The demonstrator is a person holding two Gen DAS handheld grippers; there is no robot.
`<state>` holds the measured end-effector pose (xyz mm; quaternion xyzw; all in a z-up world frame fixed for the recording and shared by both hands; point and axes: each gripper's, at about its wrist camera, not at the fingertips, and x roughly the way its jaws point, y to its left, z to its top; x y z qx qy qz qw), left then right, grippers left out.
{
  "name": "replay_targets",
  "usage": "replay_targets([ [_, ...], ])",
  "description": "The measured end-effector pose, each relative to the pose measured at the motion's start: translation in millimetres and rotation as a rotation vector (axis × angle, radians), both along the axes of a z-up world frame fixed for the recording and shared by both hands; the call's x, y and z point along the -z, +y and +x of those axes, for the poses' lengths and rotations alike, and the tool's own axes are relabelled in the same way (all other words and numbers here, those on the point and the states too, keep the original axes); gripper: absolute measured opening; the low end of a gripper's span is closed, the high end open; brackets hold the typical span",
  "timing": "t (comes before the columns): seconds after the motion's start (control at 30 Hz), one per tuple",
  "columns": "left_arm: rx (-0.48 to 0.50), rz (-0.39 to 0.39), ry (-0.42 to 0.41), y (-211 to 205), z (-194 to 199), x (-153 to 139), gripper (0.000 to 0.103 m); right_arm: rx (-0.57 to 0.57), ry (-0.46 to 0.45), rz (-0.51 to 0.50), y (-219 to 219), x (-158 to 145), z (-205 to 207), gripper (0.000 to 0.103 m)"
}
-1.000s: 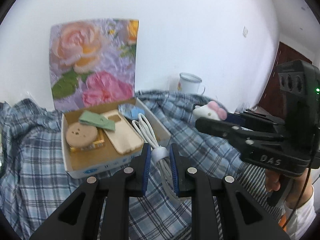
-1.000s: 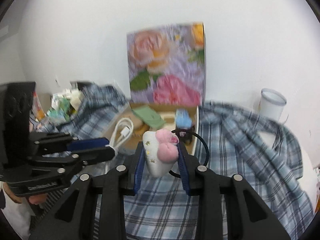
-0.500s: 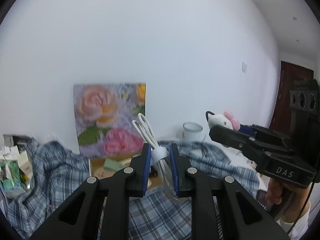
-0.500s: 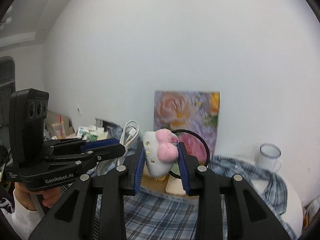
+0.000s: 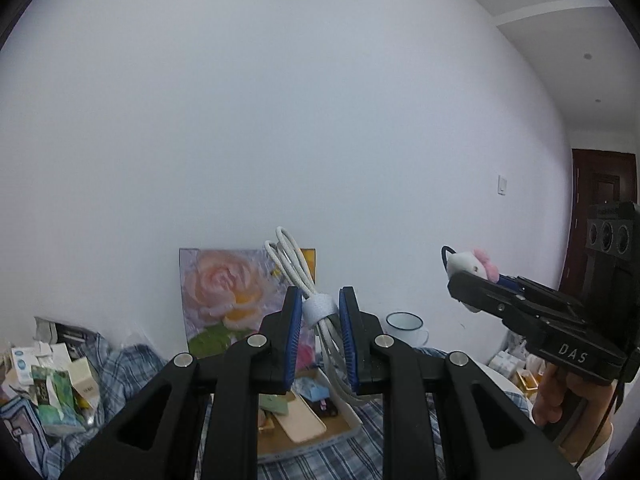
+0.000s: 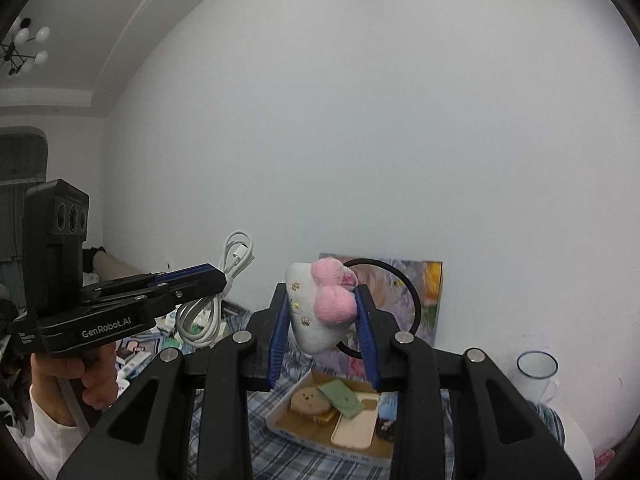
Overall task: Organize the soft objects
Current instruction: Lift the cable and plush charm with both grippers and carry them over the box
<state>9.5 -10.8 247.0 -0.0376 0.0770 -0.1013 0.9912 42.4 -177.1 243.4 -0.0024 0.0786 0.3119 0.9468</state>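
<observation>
Two grippers are raised above the open box (image 6: 320,436) on the plaid cloth (image 6: 296,460). Left gripper (image 5: 319,316) clamps the bundled white cable (image 5: 316,308); right gripper (image 6: 322,312) clamps the white plush hair tie (image 6: 316,316) with pink bow.

White charging cable (image 5: 308,280): coiled into long loops, bound mid-length by a pale strap, standing roughly upright in the air above the box, loops fanning up, loose end hanging below.

Plush hair tie (image 6: 320,308): white soft body with a pink bow and small gold dots, black elastic ring behind it. Held aloft above the box, bow facing the camera.
</observation>
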Motion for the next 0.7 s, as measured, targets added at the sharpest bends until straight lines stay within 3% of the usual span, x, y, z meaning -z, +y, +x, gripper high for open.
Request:
replay_targets([
  [0.47, -0.015, 0.058, -0.017, -8, 59, -9, 0.02, -0.052, -0.08, 0.002, 30, -19, 43, 0.031],
  [0.7, -0.018, 0.084, 0.024, -8, 94, 11, 0.02, -0.068, -0.056, 0.016, 40, 1, 70, 0.031],
])
